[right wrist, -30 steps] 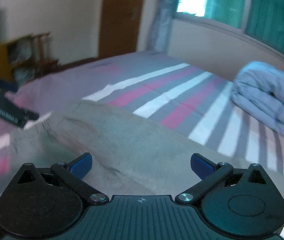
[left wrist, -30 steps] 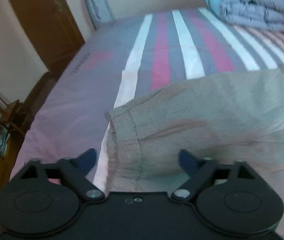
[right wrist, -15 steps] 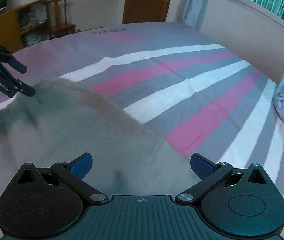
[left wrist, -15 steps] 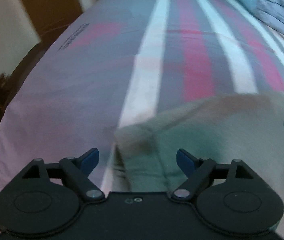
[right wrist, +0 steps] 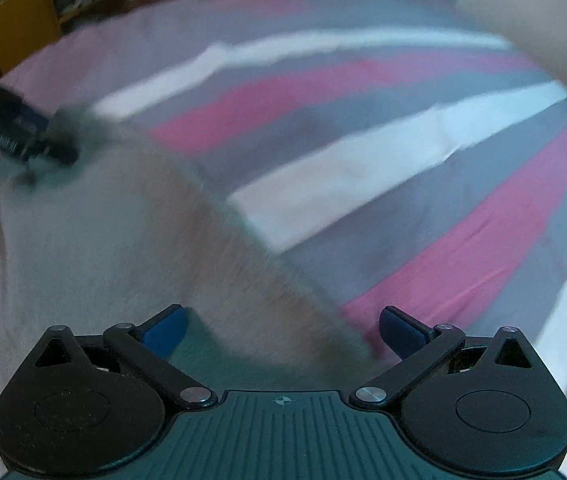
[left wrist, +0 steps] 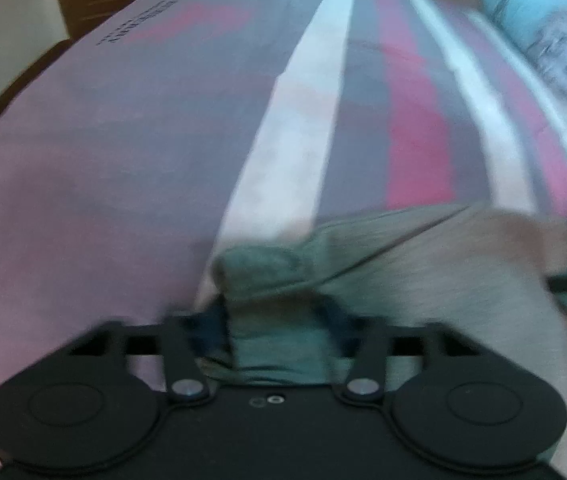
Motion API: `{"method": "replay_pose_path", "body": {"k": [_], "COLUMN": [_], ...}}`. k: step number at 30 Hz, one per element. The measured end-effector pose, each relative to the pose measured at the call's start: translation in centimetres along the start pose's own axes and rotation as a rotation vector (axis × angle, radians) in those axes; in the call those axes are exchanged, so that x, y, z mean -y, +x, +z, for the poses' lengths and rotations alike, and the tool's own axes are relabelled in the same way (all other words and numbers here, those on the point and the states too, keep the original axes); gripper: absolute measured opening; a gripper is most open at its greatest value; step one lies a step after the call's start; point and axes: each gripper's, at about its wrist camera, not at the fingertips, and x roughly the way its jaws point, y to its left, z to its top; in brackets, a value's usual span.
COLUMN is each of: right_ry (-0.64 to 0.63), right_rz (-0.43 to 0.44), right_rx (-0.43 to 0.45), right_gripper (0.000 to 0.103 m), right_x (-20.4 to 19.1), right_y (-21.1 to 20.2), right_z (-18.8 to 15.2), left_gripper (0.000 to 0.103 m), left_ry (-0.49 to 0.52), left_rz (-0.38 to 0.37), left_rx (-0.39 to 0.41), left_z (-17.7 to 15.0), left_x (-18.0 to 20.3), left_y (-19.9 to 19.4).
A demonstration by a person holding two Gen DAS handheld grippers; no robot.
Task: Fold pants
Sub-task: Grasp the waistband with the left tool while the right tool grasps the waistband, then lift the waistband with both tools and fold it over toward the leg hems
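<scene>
Pants [left wrist: 423, 280] lie flat on the bed [left wrist: 103, 160]; left gripper [left wrist: 279, 328] closes, pinching one corner, right gripper [right wrist: 283, 328] (still wide) closes around the edge to lift.

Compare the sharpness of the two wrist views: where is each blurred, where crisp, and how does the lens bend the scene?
Left wrist view: the striped pink, grey and white bedsheet and the grey-beige fabric pants are smeared by motion, its claw fingers too. Right wrist view: bedsheet and pants also smeared; the right claw with its blue pads stays crisp. Both views: fisheye bulges the bed and darkens the corners.
</scene>
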Motion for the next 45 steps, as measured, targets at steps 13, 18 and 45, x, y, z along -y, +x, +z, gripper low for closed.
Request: {"method": "replay_pose_path", "body": {"k": [13,18,45], "right_ry": [0.023,0.005,0.808], "right_rz": [-0.067,-0.072,0.207], "right_rx": [0.161,0.229,0.195], "right_gripper": [0.006,0.006,0.068], "right_x": [-4.0,-9.8,-18.3], "right_y": [-8.0,-12.8,-15.8], "right_z": [-3.3,-8.2,-25.1], "left_gripper": [0.009,0.009,0.024], "left_ry": [0.015,0.037,-0.544], "left_rz": [-0.064,-0.107,-0.281], "left_rx": [0.19,0.205,-0.119], "left_z": [-5.1,-10.6,-24.9], "left_x": [-0.3,-0.3,-2.1], "left_y": [-10.4,-15.4,-14.6]}}
